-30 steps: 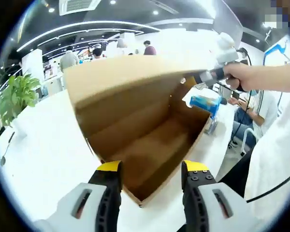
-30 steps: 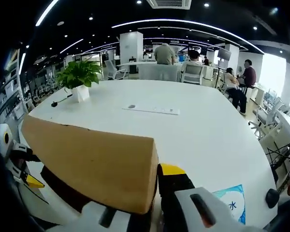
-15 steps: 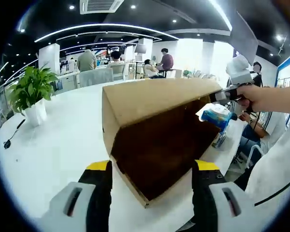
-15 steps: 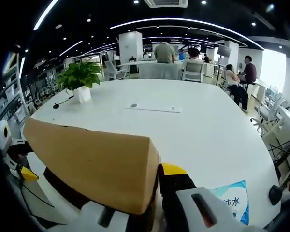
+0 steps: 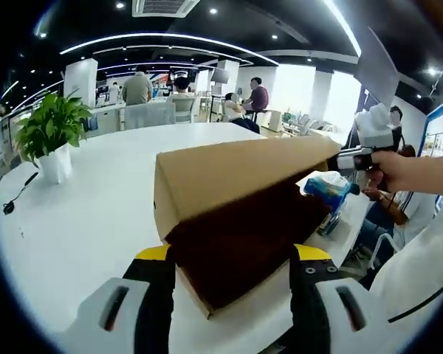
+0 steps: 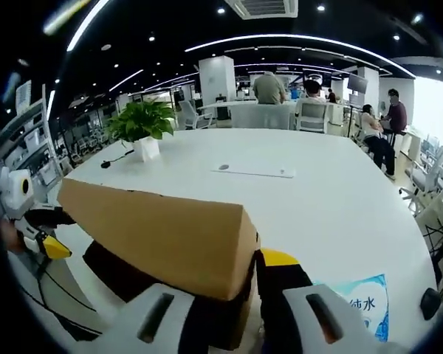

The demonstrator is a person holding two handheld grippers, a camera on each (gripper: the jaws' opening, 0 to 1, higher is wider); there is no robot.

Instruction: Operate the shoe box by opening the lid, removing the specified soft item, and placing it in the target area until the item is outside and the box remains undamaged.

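A brown cardboard shoe box stands on the white table (image 5: 81, 221). Its lid (image 5: 236, 173) hangs lifted over the dark inside of the box base (image 5: 244, 247). In the left gripper view my left gripper (image 5: 235, 258) is open, and the near corner of the box base lies between its yellow-tipped jaws. My right gripper (image 5: 354, 156) holds the lid's far edge. In the right gripper view that gripper (image 6: 244, 273) is shut on the lid (image 6: 162, 236), and the left gripper (image 6: 44, 247) shows at the far end. A blue soft packet (image 5: 326, 186) (image 6: 362, 302) lies on the table beside the box.
A potted plant (image 5: 52, 140) (image 6: 144, 125) stands at the far side of the table, with a black cable (image 5: 15, 199) beside it. A flat white strip (image 6: 255, 171) lies mid-table. A person's hand and white sleeve (image 5: 417, 173) are at the right. People sit at tables behind.
The lid has come down closer over the box base, so the inside now looks dark. The left view has tipped up to a more level look; the right gripper keeps its hold.
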